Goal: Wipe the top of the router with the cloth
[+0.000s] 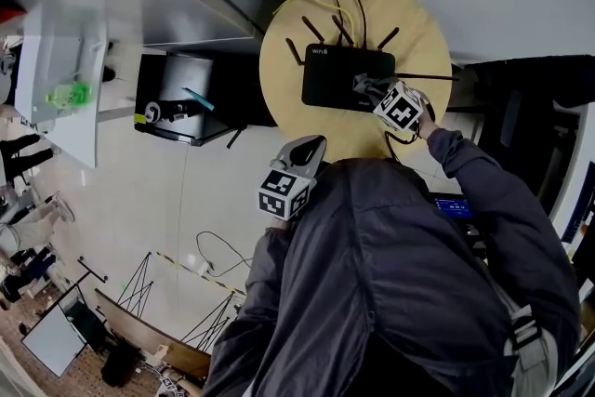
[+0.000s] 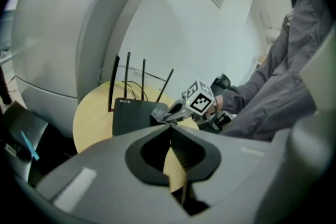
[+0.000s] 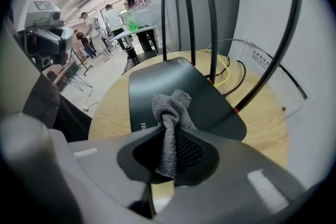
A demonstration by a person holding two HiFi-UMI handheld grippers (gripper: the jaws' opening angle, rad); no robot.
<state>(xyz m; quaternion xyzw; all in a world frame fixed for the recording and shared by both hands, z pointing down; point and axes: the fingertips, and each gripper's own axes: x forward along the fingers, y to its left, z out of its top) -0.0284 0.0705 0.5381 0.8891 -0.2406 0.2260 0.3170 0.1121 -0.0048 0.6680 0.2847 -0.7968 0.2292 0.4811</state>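
Note:
A black router with several upright antennas lies on a round wooden table. My right gripper is shut on a grey cloth, whose bunched end rests on the router's top near its right part. In the right gripper view the cloth hangs out of the right gripper onto the router. My left gripper hovers at the table's near edge, shut on nothing. From the left gripper view, the router, cloth and right gripper lie ahead.
Yellow and black cables run off behind the router. A black box stands on the floor left of the table. A curved white wall rises behind. People stand at a far table.

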